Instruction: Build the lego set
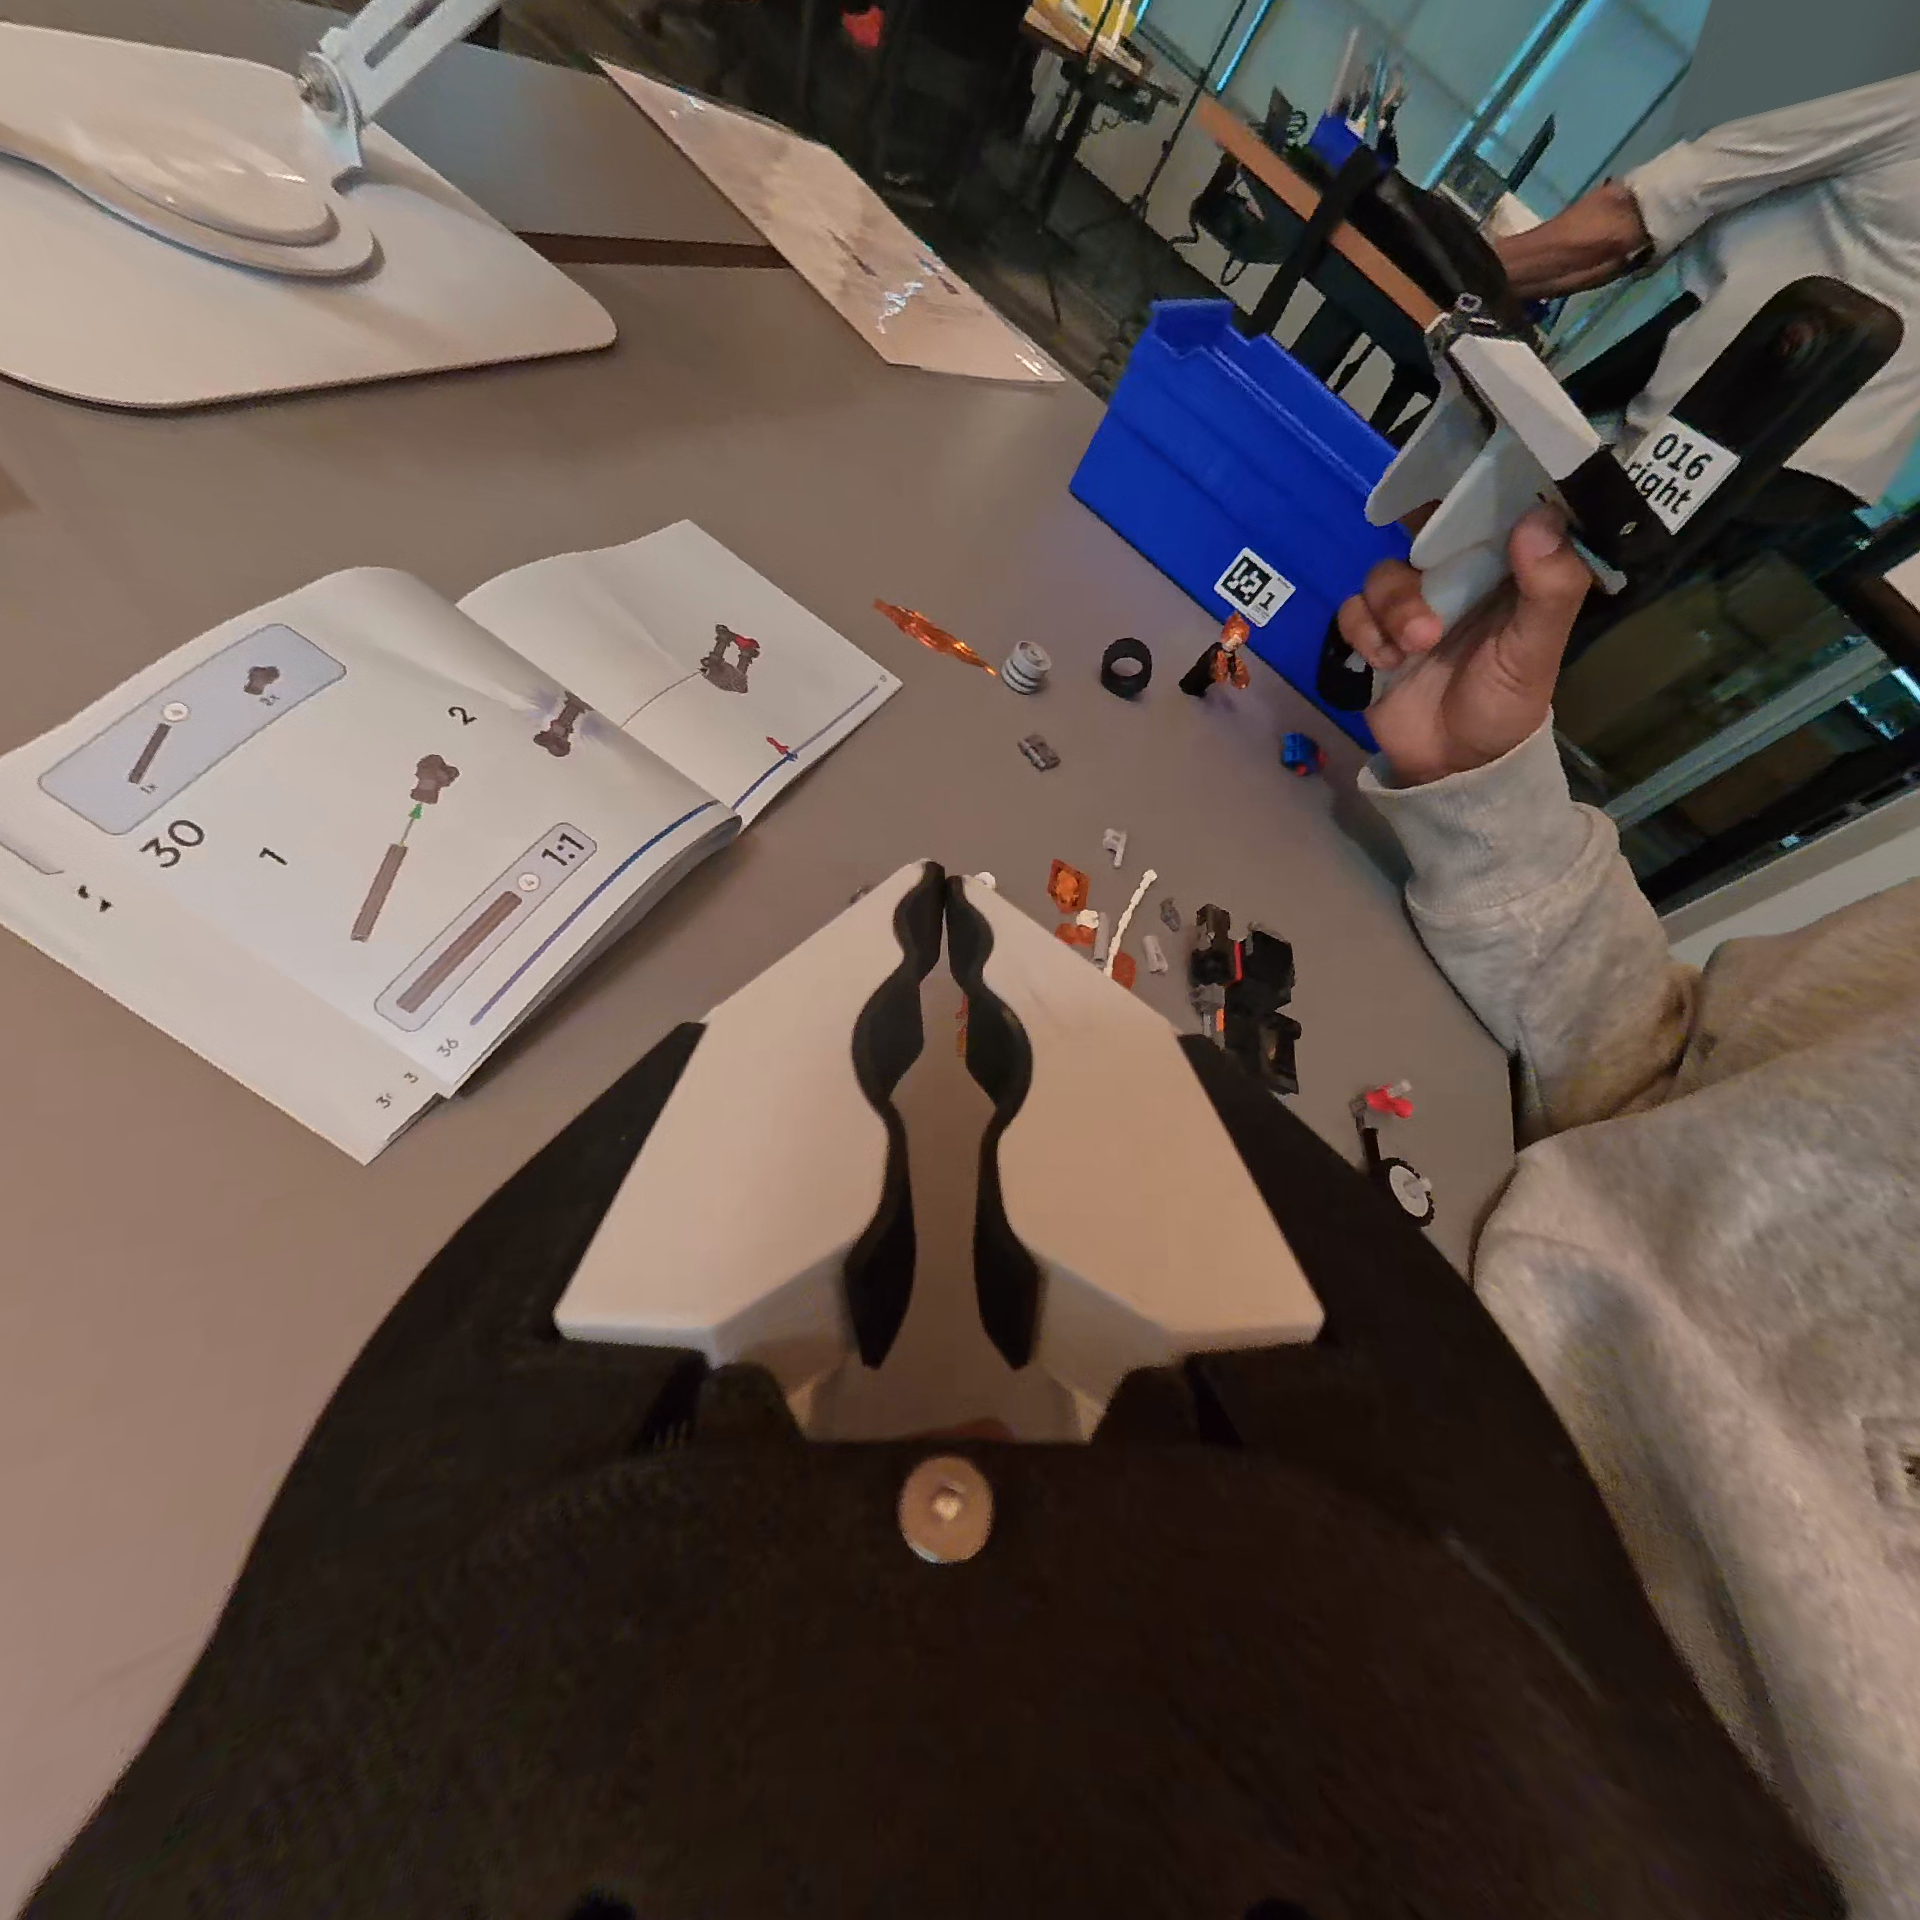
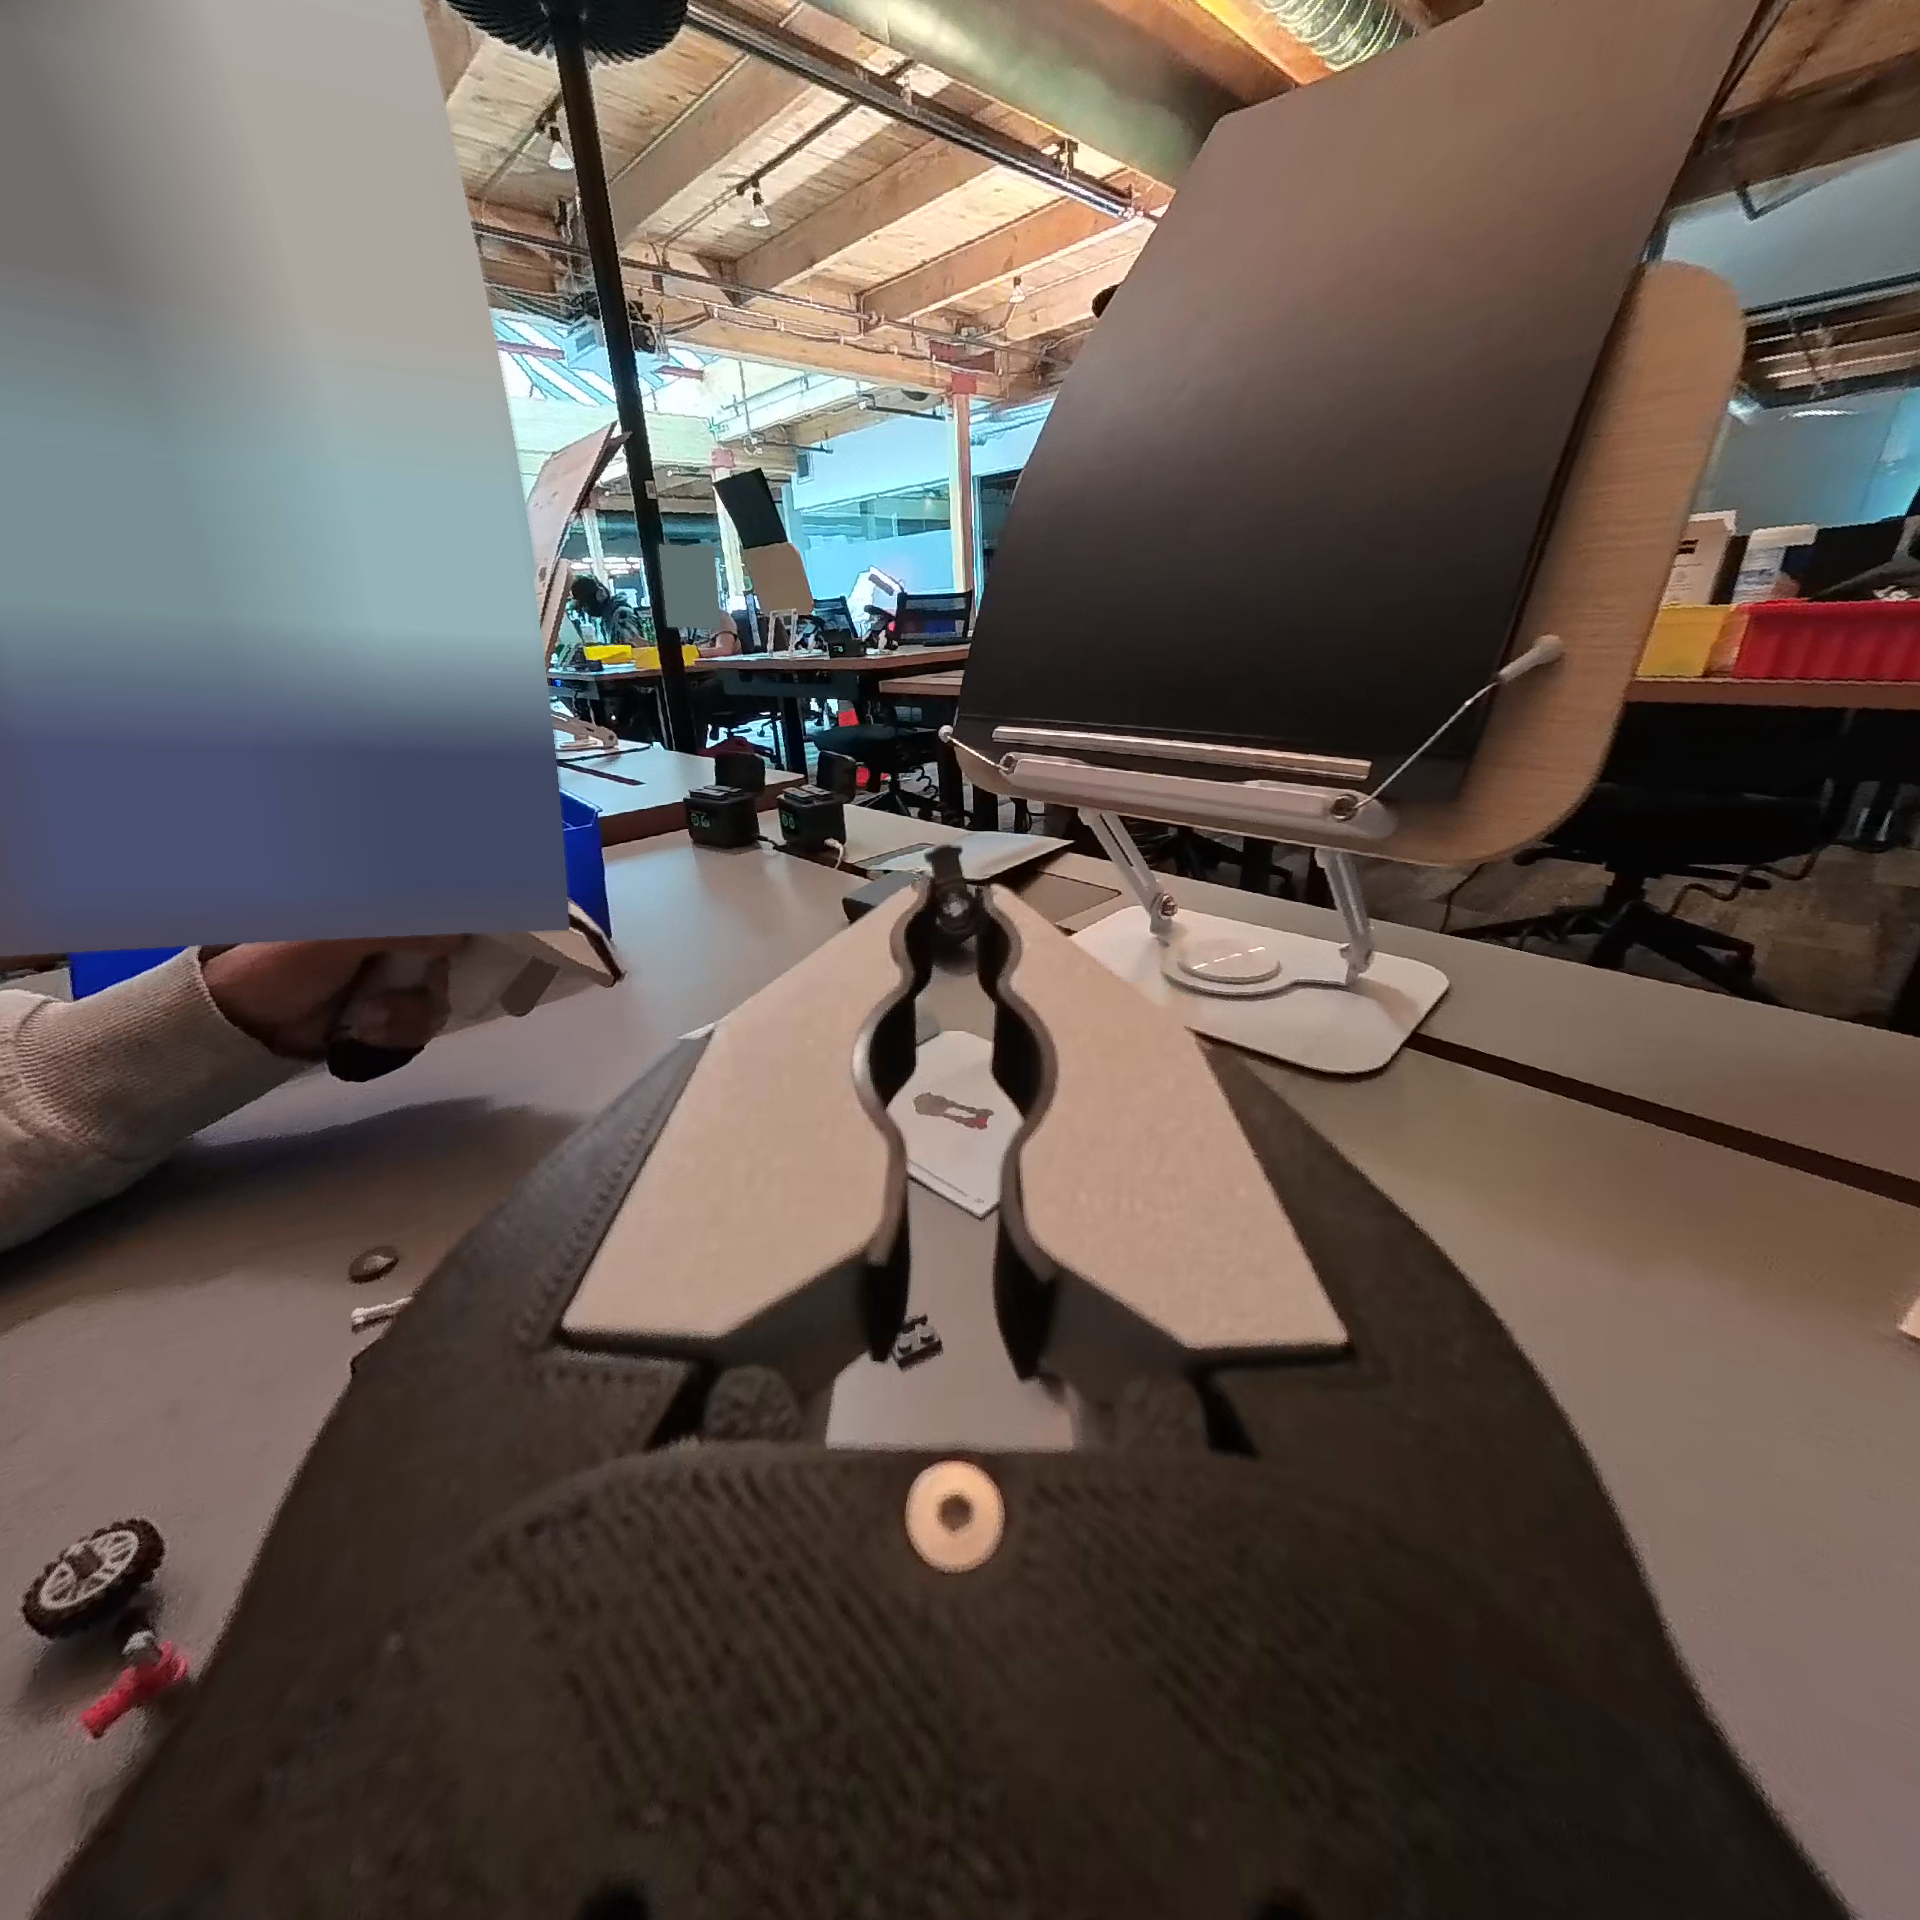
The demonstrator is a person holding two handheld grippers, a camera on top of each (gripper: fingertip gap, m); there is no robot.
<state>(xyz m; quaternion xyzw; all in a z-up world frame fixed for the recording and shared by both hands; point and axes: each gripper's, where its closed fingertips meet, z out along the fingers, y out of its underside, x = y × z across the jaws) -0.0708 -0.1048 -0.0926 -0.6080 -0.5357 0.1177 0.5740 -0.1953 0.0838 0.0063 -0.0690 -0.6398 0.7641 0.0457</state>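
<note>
Left gripper (image 1: 943,883) is hovering with white fingers pinched together on nothing, just right of the open white instruction booklet (image 1: 416,790). Farther right of that booklet, small orange, grey and black lego pieces (image 1: 1164,935) are lying scattered. Right gripper (image 2: 948,902) is clamping a small black lego part (image 2: 948,914).

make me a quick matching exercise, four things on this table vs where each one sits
Things:
1. instruction booklet
2. blue bin
3. black tyre
4. spoked wheel

Places:
A. far right, beyond the loose pieces
B. near table edge, by a red piece
C. open flat, left of the left gripper
D. between a grey ribbed hub and a minifigure

Pairs: 1-C, 2-A, 3-D, 4-B
</note>
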